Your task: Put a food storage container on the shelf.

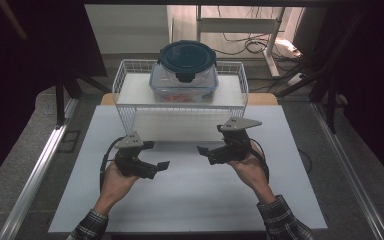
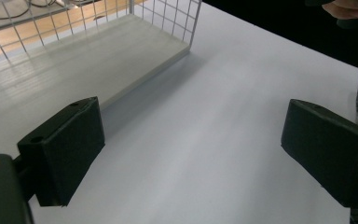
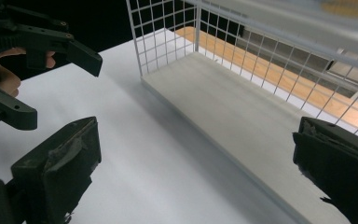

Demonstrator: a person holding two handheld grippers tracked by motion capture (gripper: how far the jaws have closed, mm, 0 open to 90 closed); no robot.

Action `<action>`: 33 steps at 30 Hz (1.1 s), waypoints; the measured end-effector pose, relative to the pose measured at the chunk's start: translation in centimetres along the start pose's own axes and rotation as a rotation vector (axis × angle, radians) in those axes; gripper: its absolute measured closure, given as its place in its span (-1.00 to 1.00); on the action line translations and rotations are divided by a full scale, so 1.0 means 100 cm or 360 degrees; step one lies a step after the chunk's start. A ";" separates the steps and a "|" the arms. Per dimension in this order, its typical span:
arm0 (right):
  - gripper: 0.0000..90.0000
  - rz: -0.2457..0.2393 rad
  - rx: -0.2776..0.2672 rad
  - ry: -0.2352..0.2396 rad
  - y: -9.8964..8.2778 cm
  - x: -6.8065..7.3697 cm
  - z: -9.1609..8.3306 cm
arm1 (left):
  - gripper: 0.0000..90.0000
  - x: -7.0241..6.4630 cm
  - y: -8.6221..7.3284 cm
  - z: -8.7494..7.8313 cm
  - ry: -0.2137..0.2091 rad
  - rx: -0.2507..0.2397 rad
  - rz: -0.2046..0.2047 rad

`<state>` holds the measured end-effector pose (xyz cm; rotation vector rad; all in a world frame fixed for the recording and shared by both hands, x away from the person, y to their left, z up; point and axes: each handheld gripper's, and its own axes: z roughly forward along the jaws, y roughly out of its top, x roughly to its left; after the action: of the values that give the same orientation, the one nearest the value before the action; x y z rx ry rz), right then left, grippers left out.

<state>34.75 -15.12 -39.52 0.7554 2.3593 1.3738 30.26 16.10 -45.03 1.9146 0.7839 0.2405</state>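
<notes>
A clear food container [image 1: 183,81] with a dark blue round lid [image 1: 187,57] sits on top of a white wire shelf rack [image 1: 126,85] at the back of the white board [image 1: 190,195]. Orange contents show through its wall. My left gripper [image 1: 158,154] hovers over the board in front of the rack's left side, jaws wide apart and empty [image 2: 193,154]. My right gripper [image 1: 203,152] is held in front of the rack's right side, also open and empty [image 3: 196,163]. The two grippers point toward each other. In the right gripper view the left gripper [image 3: 51,74] shows at upper left.
The rack's lower tier [image 3: 233,112] is a bare white shelf under the wire grid. A wooden table edge [image 1: 265,98] shows behind the rack. Metal rails [image 1: 40,165] run along both sides of the board. Cables [image 1: 252,45] lie on the floor at the back.
</notes>
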 end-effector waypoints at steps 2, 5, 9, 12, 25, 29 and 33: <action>-1.00 -0.0006 0.0025 0.0001 -0.004 0.000 0.002 | -0.87 -0.001 -0.006 0.001 -0.0007 -0.0010 -0.0012; -1.00 -0.0003 0.0027 -0.0006 -0.009 0.001 0.003 | -0.86 -0.002 -0.012 0.002 -0.0001 0.0010 -0.0019; -1.00 -0.0002 0.0038 0.0001 -0.015 0.002 0.004 | -0.86 -0.004 -0.018 0.004 -0.0009 0.0018 -0.0030; -1.00 -0.0001 0.0054 -0.0005 -0.020 0.005 0.003 | -0.87 -0.006 -0.021 0.005 -0.0006 0.0024 -0.0026; -1.00 0.0015 0.0085 -0.0008 -0.040 0.009 -0.001 | -0.88 -0.012 -0.045 0.003 0.0005 0.0071 -0.0049; -1.00 0.0014 0.0090 -0.0029 -0.045 0.010 -0.005 | -0.91 -0.014 -0.051 -0.001 0.0028 0.0080 -0.0058; -1.00 0.0016 0.0114 -0.0043 -0.054 0.011 -0.010 | -0.92 -0.015 -0.056 -0.009 0.0043 0.0069 -0.0074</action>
<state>31.83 -17.35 -43.75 0.8016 2.3981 1.2807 26.36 17.39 -49.25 1.9352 0.8566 0.2226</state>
